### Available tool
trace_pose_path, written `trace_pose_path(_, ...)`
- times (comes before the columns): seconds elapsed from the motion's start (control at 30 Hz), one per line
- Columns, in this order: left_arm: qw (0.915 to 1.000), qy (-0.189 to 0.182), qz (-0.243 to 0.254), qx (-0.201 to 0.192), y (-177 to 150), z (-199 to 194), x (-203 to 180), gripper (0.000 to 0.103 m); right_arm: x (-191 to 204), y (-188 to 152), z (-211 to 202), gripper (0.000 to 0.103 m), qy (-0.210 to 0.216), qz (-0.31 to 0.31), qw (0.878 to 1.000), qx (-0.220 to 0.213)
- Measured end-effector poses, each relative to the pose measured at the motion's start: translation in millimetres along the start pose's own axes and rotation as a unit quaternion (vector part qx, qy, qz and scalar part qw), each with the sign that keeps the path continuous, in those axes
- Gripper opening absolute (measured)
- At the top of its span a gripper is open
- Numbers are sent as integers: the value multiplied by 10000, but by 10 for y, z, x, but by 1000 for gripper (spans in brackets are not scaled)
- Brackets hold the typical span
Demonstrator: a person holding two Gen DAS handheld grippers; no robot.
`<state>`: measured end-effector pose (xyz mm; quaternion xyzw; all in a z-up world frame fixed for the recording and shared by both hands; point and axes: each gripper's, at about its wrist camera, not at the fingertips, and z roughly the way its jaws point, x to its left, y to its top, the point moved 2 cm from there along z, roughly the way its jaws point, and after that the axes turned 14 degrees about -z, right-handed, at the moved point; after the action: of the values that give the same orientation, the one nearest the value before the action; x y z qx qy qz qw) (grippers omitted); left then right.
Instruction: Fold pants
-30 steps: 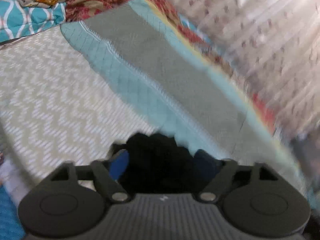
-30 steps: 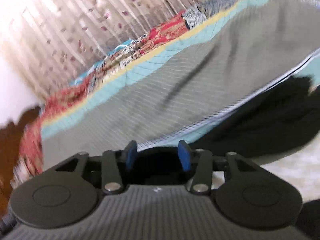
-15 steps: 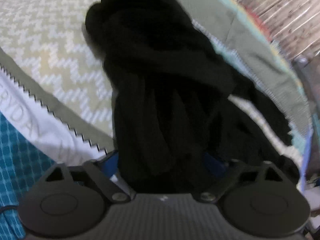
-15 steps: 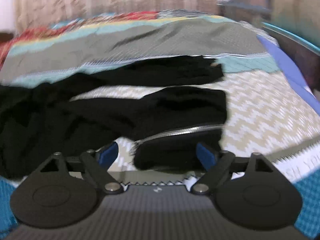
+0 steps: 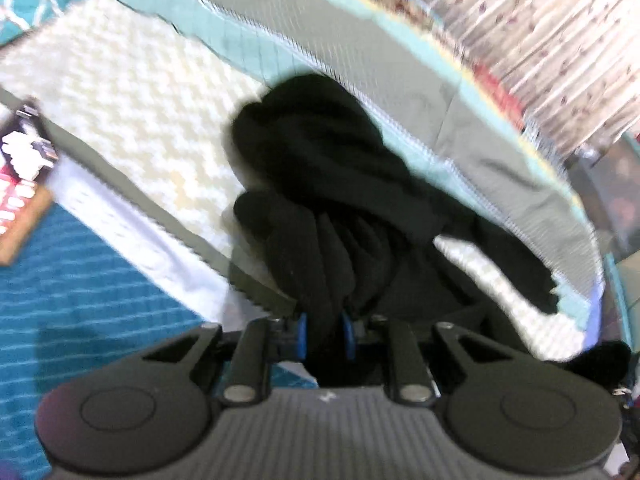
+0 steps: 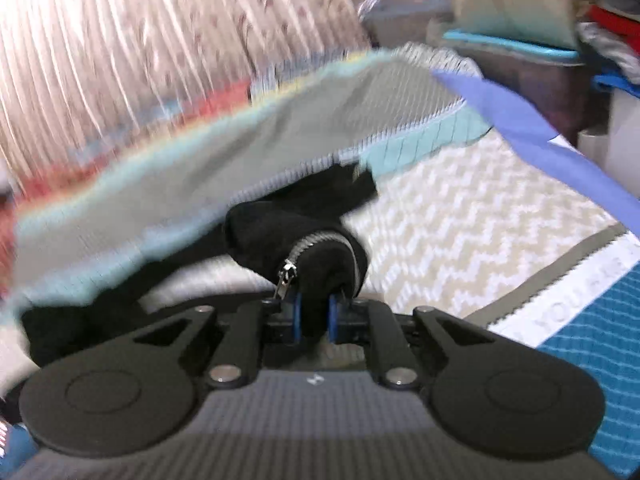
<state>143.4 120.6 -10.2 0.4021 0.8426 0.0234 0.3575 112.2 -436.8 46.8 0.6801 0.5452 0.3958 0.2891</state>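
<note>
1. My left gripper (image 5: 323,334): jaws nearly closed, clamped on a bunched fold of the black pants (image 5: 340,184).
2. My right gripper (image 6: 314,318): jaws nearly closed, pinching the pants (image 6: 296,236) at the zipper (image 6: 287,271) section.
3. Pants lie crumpled on the chevron bedspread (image 5: 132,108); in the left view the heap runs from 6 o'clock up to centre, one leg trailing to 4 o'clock.
4. Grey-teal quilt (image 6: 224,152) just behind the pants at 12 o'clock, touching them.
5. Both views motion-blurred.
</note>
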Motion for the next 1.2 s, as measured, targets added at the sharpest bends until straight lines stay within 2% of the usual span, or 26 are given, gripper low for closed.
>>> trace_pose_path(0.1,9995,2,-73,-301,65,-509,272,15,-217,205,-471,15,84,531,9980,-332)
trace_pose_path(0.23,9995,56,-195,-240,14,-831,652,18,-400,235,-769,17,-334,859,9948,-423)
trace_pose_path(0.3,9996,196,-174,-88,-143,-701,717,22,-517,98,-679,27,-614,924,9936,-197)
trace_pose_path(0.33,9993,337,-155,41,-247,-617,764,25,-587,13,-591,44,-786,901,9928,-47)
trace_pose_path(0.37,9986,490,-112,158,-345,-505,777,25,-658,-98,-539,54,-1092,952,9894,87)
trace_pose_path(0.4,9974,670,-83,257,-428,-393,796,24,-743,-227,-507,54,-1465,1058,9833,194)
trace_pose_path(0.43,9962,797,-91,324,-483,-381,883,25,-828,-360,-497,54,-1623,1192,9792,252)
trace_pose_path(0.5,9950,860,-253,440,-546,-342,1012,32,-980,-614,-545,54,-1463,1514,9772,294)
trace_pose_path(0.57,9941,871,-442,482,-570,-338,1082,55,-1064,-863,-601,54,-1338,1702,9756,377)
trace_pose_path(0.7,9944,830,-492,423,-533,-329,1061,70,-1041,-1201,-710,56,-1131,1689,9781,439)
trace_pose_path(0.73,9948,769,-512,432,-520,-293,1048,85,-1044,-1260,-702,59,-1131,1676,9782,469)
trace_pose_path(0.8,9954,704,-527,374,-502,-190,1007,93,-1020,-1344,-723,61,-1163,1714,9768,543)
trace_pose_path(0.83,9952,717,-543,374,-484,-144,988,93,-1022,-1399,-675,61,-1087,1774,9764,573)
trace_pose_path(0.9,9954,649,-570,419,-483,-57,955,85,-1008,-1485,-533,62,-779,1944,9756,666)
trace_pose_path(0.93,9952,642,-585,460,-487,-15,943,72,-976,-1493,-460,56,-702,1961,9759,644)
trace_pose_path(0.97,9949,662,-581,493,-496,15,936,53,-915,-1455,-398,43,-656,1859,9786,589)
trace_pose_path(1.0,9946,705,-561,519,-506,45,927,45,-846,-1380,-313,14,-666,1684,9815,628)
trace_pose_path(1.03,9940,805,-536,514,-515,66,921,33,-761,-1272,-215,14,-724,1458,9847,626)
trace_pose_path(1.07,9933,914,-524,479,-519,74,926,28,-642,-1146,-143,14,-714,1168,9893,498)
trace_pose_path(1.1,9930,933,-549,470,-516,86,941,28,-547,-1033,-100,14,-578,937,9934,334)
trace_pose_path(1.13,9926,911,-640,477,-509,79,967,28,-444,-914,-74,17,-268,758,9966,170)
trace_pose_path(1.2,9924,872,-721,484,-500,59,1001,29,-360,-753,-99,21,214,663,9975,-111)
